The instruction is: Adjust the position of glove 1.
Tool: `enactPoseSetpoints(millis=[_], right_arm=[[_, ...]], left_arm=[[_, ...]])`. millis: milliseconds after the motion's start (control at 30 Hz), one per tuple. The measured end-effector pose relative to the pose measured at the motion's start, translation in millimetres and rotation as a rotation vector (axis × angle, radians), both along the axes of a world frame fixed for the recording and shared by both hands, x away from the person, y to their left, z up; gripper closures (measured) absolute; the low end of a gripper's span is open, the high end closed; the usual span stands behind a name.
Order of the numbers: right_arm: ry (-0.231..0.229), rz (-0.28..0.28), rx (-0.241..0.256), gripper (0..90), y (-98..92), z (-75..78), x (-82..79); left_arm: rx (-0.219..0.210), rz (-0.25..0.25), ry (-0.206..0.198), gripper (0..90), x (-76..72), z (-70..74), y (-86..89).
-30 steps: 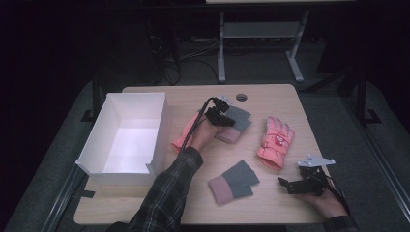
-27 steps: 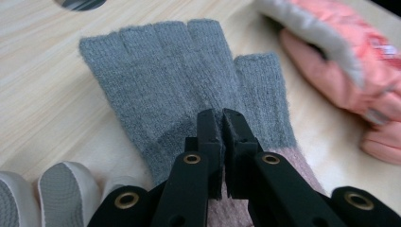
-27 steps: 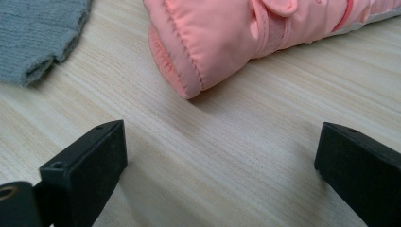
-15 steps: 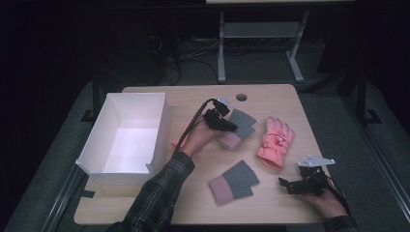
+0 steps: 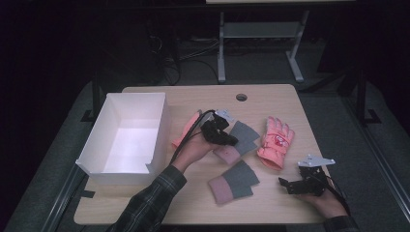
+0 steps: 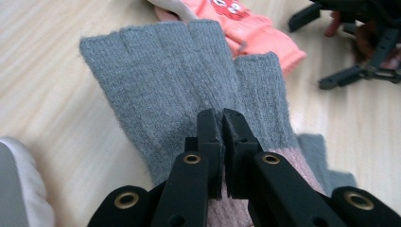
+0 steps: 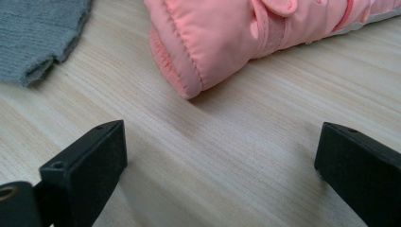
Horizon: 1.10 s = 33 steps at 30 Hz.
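The worktop [image 5: 270, 96] is pale wood-grain laminate with rounded corners and a small round cable hole near its far edge. By its left edge stands a white box [image 5: 126, 137], rectangular and open-topped, with thin smooth walls that flare slightly outward.

Near the right edge lies a pink padded glove [image 5: 275, 141], quilted and puffy, fingers toward the far edge; the right gripper view shows its stitched cuff and a strap across the wrist. Another pink glove [image 5: 186, 131] lies just beside the box, mostly hidden under the left hand.

Toward the near edge, at the middle, sits a knitted mitten [image 5: 234, 181], flat, grey with a pink cuff. Its twin, the grey mitten [image 6: 189, 85], lies at the middle of the worktop, between the two pink gloves. It is fine-ribbed wool with short open finger stubs and a dusty pink cuff.

The left gripper [image 5: 220, 133] is over this mitten, and in its own view the black jaws are pressed nearly together, pinching a fold of the grey knit near the cuff.

The right gripper [image 5: 302, 184] rests near the right near corner, its blocky black jaws spread wide over bare wood, just short of the padded glove's cuff.
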State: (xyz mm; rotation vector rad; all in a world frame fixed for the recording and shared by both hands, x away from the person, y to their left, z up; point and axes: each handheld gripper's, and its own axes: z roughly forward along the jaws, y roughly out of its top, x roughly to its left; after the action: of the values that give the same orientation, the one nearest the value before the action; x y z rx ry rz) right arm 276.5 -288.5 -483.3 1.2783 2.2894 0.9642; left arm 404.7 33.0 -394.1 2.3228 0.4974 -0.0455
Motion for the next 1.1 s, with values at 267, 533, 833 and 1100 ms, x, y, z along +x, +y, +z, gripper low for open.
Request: enactPoseSetpoints(millis=[267,533,833,1100], right_arm=[[0.0,-0.008,0.003,2.7,-0.2,-0.1,-0.3],[0.001,-0.01,0.002,2.2,0.1,-0.1,0.0],[0.003,-0.024,0.002,2.1,0.4,-0.1,1.8],[0.003,-0.022,0.002,2.2,0.0,0.0,2.4]], left_arm=[[-0.006,-0.012,-0.011,86.5,-25.7,0.3,11.6],[-0.017,-0.041,-0.009,86.5,-52.8,-3.3,18.2],[-0.031,-0.09,-0.023,86.5,-72.7,-8.3,24.5],[0.004,-0.146,-0.019,86.5,-79.7,-18.4,18.8]])
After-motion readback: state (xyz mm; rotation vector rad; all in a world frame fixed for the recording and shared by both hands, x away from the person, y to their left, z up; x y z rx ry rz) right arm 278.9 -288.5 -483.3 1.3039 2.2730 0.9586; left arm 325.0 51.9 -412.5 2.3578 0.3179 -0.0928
